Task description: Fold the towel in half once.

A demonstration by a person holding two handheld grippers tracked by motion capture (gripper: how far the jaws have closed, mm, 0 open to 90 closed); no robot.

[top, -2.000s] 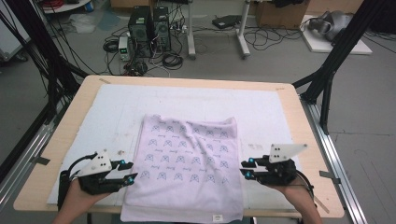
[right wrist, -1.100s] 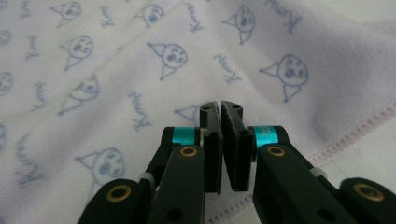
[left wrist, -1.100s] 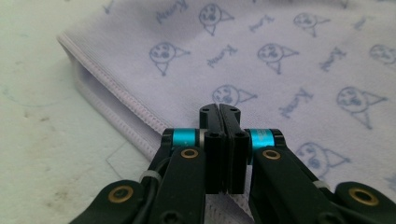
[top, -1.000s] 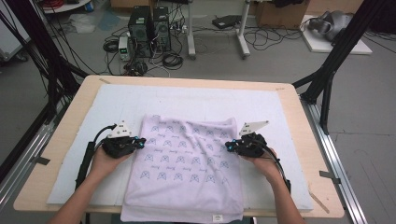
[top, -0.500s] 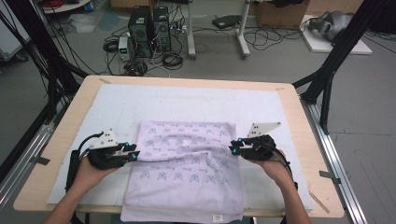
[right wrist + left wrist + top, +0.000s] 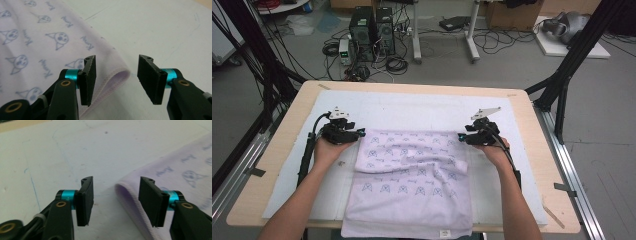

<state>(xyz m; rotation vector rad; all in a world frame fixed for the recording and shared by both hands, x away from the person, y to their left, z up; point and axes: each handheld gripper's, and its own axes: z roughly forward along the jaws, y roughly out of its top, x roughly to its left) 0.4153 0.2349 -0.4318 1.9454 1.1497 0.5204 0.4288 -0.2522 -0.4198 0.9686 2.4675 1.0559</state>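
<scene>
A pale lilac towel (image 6: 412, 185) printed with small blue faces lies on the white mat (image 6: 422, 112), its far part folded over toward me and its near edge hanging off the table front. My left gripper (image 6: 360, 132) is open at the fold's left corner. In the left gripper view that gripper (image 6: 115, 201) has the folded corner (image 6: 127, 195) lying between its parted jaws. My right gripper (image 6: 460, 137) is open at the fold's right corner. In the right gripper view that gripper (image 6: 117, 81) stands over the folded corner (image 6: 117, 76), with neither pad touching it.
The wooden table (image 6: 282, 130) shows bare strips at left and right of the mat. Black frame legs (image 6: 562, 80) stand at the far corners. Computer towers (image 6: 372, 25) and cables lie on the floor beyond the table.
Both grippers moved from the towel's near sides toward its far edge, pulled that edge back toward me into a fold, then let go and now stand open at the fold's corners.
</scene>
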